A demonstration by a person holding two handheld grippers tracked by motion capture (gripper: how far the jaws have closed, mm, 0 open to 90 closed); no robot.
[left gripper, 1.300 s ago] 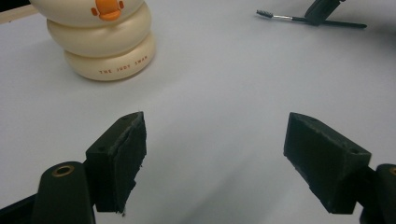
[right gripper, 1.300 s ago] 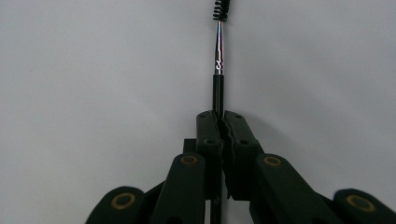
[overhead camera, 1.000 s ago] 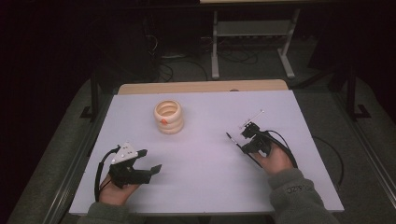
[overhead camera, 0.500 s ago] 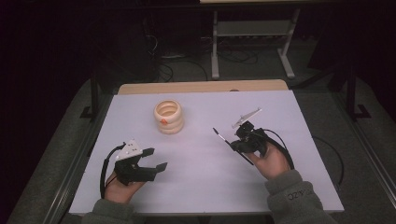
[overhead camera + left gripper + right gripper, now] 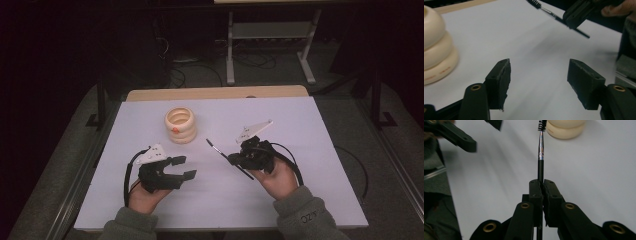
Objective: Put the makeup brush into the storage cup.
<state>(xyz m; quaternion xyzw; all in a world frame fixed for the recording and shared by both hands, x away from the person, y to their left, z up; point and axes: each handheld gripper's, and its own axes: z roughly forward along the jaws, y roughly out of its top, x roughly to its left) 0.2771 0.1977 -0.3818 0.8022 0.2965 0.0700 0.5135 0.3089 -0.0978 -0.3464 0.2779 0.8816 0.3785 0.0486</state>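
- A white table top [image 5: 300, 190] is seen from above, with every item placed relative to the cream ribbed holder [image 5: 181, 125] standing on its far-left part.
- The cream ribbed holder is built of three stacked rounded rings, is open at the top and carries a small orange mark on its front; it stands upright and untouched.
- The left gripper [image 5: 184, 167] is held over the table on the near side of the holder, apart from it; its jaws are spread wide and nothing is gripped between them, bare white surface being seen in the gap in the left gripper view.
- The right gripper [image 5: 234, 159] is held to the right of the holder and nearer the person; its jaws are pressed together on the black handle of a thin brush.
- The thin brush [image 5: 222, 153] is carried clear of the table, its bristled spiral tip [image 5: 542, 125] directed toward the holder and lying close to its base without touching it.
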